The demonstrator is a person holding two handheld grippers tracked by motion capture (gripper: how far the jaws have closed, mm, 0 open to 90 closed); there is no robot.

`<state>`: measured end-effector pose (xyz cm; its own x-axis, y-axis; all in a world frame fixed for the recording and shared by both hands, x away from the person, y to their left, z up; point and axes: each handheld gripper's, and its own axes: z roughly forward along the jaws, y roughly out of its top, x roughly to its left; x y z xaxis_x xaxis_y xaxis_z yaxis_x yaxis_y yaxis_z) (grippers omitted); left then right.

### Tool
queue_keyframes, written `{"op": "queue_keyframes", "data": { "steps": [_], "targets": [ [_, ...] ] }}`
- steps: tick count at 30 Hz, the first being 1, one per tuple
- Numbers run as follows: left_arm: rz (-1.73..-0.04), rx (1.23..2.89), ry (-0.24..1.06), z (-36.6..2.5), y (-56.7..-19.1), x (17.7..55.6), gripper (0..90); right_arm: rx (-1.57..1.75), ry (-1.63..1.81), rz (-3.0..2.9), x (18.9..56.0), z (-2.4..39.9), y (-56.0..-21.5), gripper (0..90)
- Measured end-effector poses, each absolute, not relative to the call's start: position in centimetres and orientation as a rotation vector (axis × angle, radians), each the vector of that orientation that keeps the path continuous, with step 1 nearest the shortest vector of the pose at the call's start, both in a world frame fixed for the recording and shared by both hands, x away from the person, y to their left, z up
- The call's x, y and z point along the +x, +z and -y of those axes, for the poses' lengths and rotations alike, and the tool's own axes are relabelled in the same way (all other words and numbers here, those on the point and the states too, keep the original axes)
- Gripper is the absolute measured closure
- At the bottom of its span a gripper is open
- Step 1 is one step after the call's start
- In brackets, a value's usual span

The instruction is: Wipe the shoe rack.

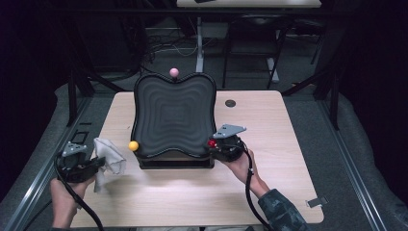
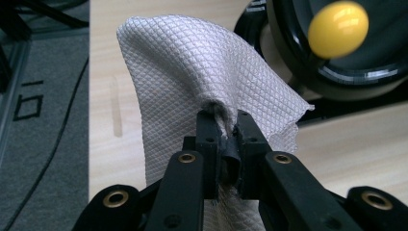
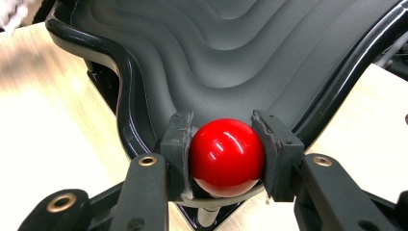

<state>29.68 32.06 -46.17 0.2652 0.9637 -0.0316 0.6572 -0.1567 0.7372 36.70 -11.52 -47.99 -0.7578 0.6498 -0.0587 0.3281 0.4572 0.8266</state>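
Observation:
A black wavy board (image 1: 174, 115) stands on a base in the middle of the table, with a pink knob (image 1: 174, 72) at its far edge, a yellow knob (image 1: 133, 146) at its near left corner and a red knob (image 1: 211, 143) at its near right corner. My left gripper (image 1: 98, 163) is shut on a white quilted cloth (image 1: 109, 156), held just above the table left of the board. In the left gripper view the cloth (image 2: 202, 77) bunches between the jaws, the yellow knob (image 2: 338, 29) beyond. My right gripper (image 3: 226, 144) is shut on the red knob (image 3: 226, 156).
A small dark round disc (image 1: 230, 103) sits in the tabletop to the right of the board. A small clip-like object (image 1: 316, 201) lies at the table's near right edge. Grey floor and black frame rails (image 1: 72, 96) surround the table.

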Motion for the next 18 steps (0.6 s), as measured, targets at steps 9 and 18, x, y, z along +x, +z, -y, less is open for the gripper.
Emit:
{"op": "queue_keyframes", "data": {
  "steps": [9,18],
  "targets": [
    [-1.429,1.893,0.672,-31.8,-43.4,31.7,83.1,0.828,1.210,-2.345,36.7,11.5,-48.0,60.0],
    [-1.387,1.887,0.701,-31.0,-40.9,34.1,83.1,0.823,1.209,-2.344,36.7,11.5,-48.0,60.0]
  ]
}}
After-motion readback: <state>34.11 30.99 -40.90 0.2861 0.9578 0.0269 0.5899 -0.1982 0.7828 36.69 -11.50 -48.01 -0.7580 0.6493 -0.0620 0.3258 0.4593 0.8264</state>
